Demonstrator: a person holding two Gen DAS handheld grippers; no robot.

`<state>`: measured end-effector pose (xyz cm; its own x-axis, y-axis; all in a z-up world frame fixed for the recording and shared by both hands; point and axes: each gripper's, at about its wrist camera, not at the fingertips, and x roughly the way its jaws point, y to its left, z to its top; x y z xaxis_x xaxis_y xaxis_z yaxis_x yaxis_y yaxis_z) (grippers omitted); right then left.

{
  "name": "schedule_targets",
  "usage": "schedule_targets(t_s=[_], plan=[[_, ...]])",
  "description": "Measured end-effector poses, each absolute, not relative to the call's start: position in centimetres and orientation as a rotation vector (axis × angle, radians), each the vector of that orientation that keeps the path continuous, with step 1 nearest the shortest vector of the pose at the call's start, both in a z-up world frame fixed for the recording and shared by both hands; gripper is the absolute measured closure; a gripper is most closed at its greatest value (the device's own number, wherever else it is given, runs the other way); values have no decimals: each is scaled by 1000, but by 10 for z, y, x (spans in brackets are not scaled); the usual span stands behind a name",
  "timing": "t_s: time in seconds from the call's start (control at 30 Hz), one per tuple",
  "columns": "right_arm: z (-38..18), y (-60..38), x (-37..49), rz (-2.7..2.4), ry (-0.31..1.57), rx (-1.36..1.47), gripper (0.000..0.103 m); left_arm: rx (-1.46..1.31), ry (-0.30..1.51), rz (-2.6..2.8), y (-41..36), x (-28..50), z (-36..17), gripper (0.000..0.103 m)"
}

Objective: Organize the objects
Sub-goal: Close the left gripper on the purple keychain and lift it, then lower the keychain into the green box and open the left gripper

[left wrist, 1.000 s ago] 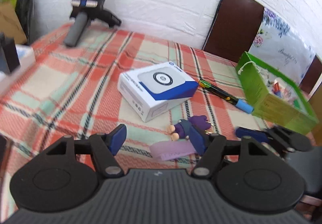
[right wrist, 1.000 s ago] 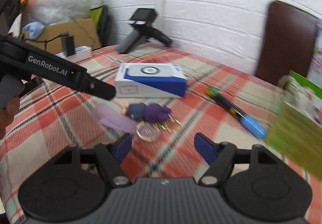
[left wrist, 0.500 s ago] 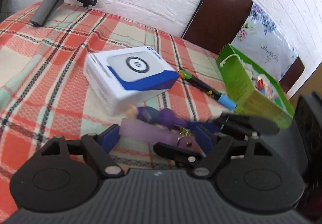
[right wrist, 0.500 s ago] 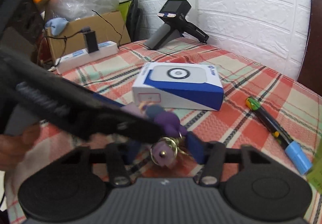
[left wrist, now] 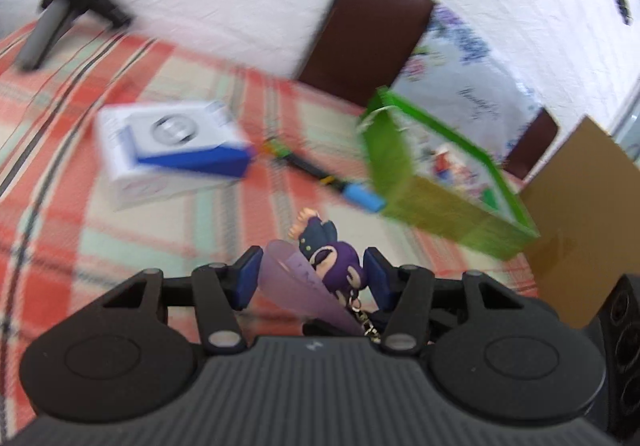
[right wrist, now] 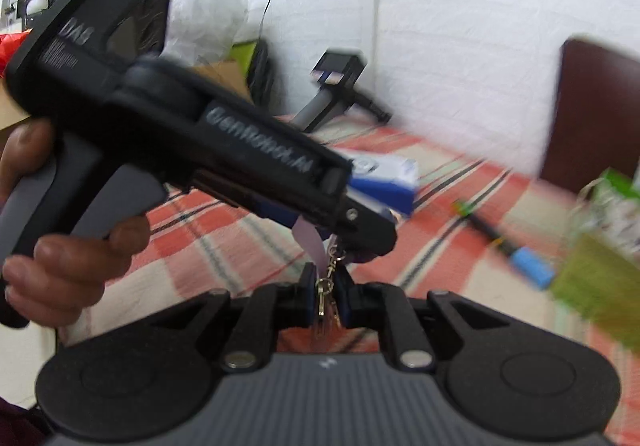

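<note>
A purple figure keychain [left wrist: 329, 261] with a lilac tag [left wrist: 304, 286] sits between the blue pads of my left gripper [left wrist: 312, 278], which is closed on it and holds it above the plaid table. My right gripper [right wrist: 325, 298] is shut on the keychain's gold clasp and chain [right wrist: 326, 288], just below the left gripper's tip. The left gripper's black body [right wrist: 208, 141] and the hand holding it fill the left of the right wrist view. A green gift bag [left wrist: 440, 189] stands open to the right.
A white and blue box [left wrist: 172, 149] and a marker with a blue cap [left wrist: 324, 177] lie on the plaid cloth [left wrist: 80, 205]. A black handheld device [left wrist: 68, 1] lies at the far left by the white wall. A brown chair back [left wrist: 372, 33] and cardboard [left wrist: 588, 213] stand behind.
Both grippers have closed on the keychain and lifted it off the cloth. The right gripper went from open to shut on the chain, and both views have swung toward the green bag.
</note>
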<state>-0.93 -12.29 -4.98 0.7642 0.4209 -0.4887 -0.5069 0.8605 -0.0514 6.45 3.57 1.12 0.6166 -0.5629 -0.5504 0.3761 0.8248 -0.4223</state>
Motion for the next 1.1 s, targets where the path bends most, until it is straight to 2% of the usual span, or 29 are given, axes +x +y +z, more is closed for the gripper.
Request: schedule_targets(t_s=[0.27,0.5,0.63,0.67,0.77,0.83,0.87,1.1], plan=[[-17,-184,-5,267,335,-202,92,-167,589,-704,-56,96,63,48],[-10,-258,36,52,297,-136,92,-47,526,-774,-151,136,73,47],[-12,-303,75,-68,334,-84,91,1,563,-753,-186,163,65,37],[-15,-311,88,-99,361,-77,89,14,577,-729,-192,170,60,36],[-27,-330,120,-159,463,-40,71,35,642,-628,-199,185,46,31],[-30,-335,115,-187,466,-6,62,-13,683,-626,-188,188,38,31],[-32,-336,107,-185,446,7,54,-18,692,-624,-183,186,35,31],[-37,-331,68,-195,401,58,52,31,698,-567,-170,161,28,31]])
